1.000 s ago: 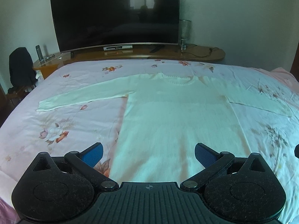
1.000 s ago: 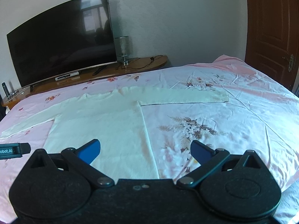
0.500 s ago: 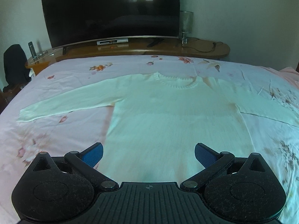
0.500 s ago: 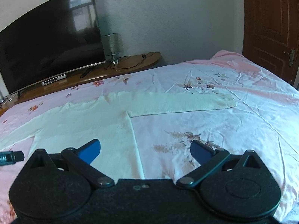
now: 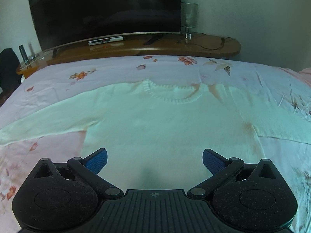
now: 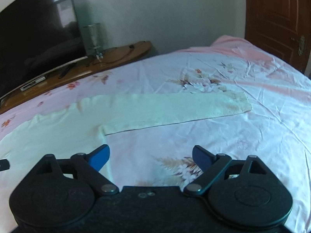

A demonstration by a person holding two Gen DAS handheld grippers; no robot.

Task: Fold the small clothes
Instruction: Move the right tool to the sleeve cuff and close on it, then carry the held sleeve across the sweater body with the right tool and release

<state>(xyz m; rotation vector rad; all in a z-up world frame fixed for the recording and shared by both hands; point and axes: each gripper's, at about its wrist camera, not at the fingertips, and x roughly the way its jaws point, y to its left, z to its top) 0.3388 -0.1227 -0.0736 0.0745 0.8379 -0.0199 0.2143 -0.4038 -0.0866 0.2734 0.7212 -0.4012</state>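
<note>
Cream sweater (image 5: 159, 128) flat on bedsheet (image 6: 223, 128), neckline toward TV (image 5: 105, 9), sleeves spread sideways (knit, ribbed collar). Left gripper (image 5: 155, 160) and right gripper (image 6: 151, 156): jaws apart, holding nothing.

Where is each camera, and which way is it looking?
Left wrist view: sits on the left gripper, open, above the body of the cream knitted sweater, facing the big black television.
Right wrist view: sits on the right gripper, open, above the pink flowered bedsheet beside the sweater's edge, facing its right sleeve and the brown wooden door.
Both show the sweater, bedsheet, television and the wooden TV shelf.
</note>
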